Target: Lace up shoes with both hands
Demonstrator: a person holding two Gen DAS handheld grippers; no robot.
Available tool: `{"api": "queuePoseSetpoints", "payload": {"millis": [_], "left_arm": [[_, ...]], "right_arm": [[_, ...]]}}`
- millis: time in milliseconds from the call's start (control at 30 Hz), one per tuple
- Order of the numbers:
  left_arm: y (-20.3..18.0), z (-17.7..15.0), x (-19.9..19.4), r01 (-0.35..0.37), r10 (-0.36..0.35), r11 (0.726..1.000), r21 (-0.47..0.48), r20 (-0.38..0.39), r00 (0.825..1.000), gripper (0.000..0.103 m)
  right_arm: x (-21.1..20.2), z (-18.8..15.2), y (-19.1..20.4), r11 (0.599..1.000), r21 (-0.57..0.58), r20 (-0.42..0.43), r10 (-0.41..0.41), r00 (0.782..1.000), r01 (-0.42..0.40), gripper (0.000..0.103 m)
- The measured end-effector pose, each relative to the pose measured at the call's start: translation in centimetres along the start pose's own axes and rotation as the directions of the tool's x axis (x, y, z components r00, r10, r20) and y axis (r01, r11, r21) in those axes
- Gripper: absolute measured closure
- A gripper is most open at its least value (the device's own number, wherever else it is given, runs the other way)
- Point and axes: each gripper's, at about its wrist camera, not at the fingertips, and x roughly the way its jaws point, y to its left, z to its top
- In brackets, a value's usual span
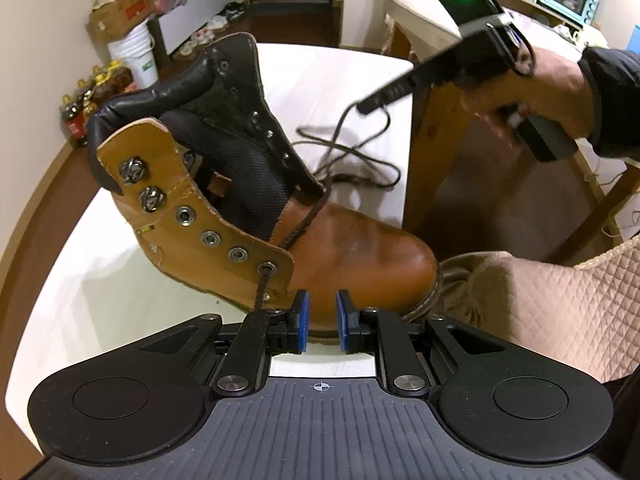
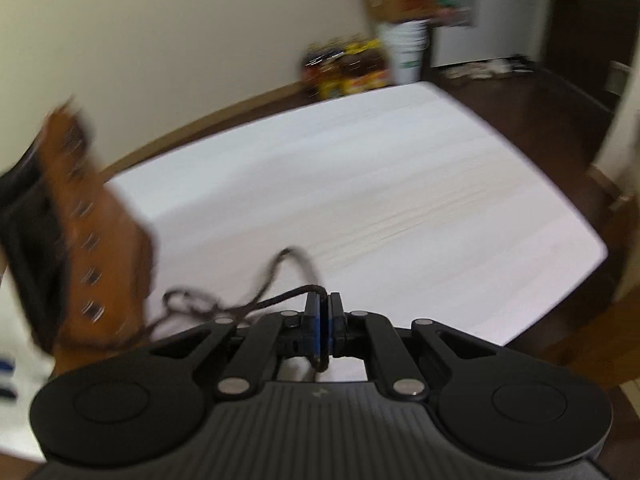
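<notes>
A tan leather boot (image 1: 352, 256) stands on the white table (image 1: 92, 280), tongue open, eyelets facing me. A dark brown lace (image 1: 262, 288) comes out of the lowest eyelet; its other end trails in loops (image 1: 352, 160) behind the boot. My left gripper (image 1: 322, 326) is open just in front of the toe, empty. My right gripper (image 2: 323, 330) is shut on the lace (image 2: 276, 300), held above the table to the boot's right; it also shows in the left wrist view (image 1: 366, 106). The boot (image 2: 108, 248) is blurred at the left of the right wrist view.
A wooden chair with a quilted pink cover (image 1: 560, 304) stands right of the table. A white bucket (image 1: 136, 56), a cardboard box and bottles (image 1: 92, 96) sit on the floor by the far wall. The table's far edge (image 2: 520, 160) borders dark floor.
</notes>
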Motion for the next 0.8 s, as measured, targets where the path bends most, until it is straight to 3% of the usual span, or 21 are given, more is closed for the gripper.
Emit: {"api": "queuePoseSetpoints", "payload": {"millis": [67, 233, 400, 533, 667, 800], "left_arm": [[-0.1, 0.0, 0.1, 0.004, -0.004, 1.0, 0.002, -0.005, 1.0, 0.088], [-0.1, 0.0, 0.1, 0.003, -0.003, 1.0, 0.003, -0.017, 1.0, 0.088], [0.0, 0.0, 0.3, 0.006, -0.006, 1.0, -0.001, -0.02, 1.0, 0.088], [-0.1, 0.0, 0.4, 0.009, -0.008, 1.0, 0.01, -0.023, 1.0, 0.088], [-0.2, -0.1, 0.4, 0.006, -0.006, 1.0, 0.018, -0.029, 1.0, 0.088], [-0.3, -0.2, 0.4, 0.004, -0.003, 1.0, 0.027, -0.034, 0.999, 0.088]], "right_arm": [[0.6, 0.1, -0.4, 1.0, 0.014, -0.016, -0.027, 1.0, 0.027, 0.091], [-0.2, -1.3, 1.9, 0.998, 0.003, -0.058, 0.066, 0.996, -0.066, 0.091], [-0.8, -3.4, 2.3, 0.996, 0.035, -0.114, 0.087, 0.99, -0.084, 0.09], [-0.7, -4.6, 2.3, 0.995, -0.039, -0.147, 0.088, 0.985, -0.095, 0.09], [-0.4, -4.7, 1.7, 0.989, -0.128, -0.119, 0.053, 0.991, -0.069, 0.09], [1.9, -4.6, 1.8, 0.981, -0.183, -0.139, 0.037, 0.99, -0.063, 0.092]]}}
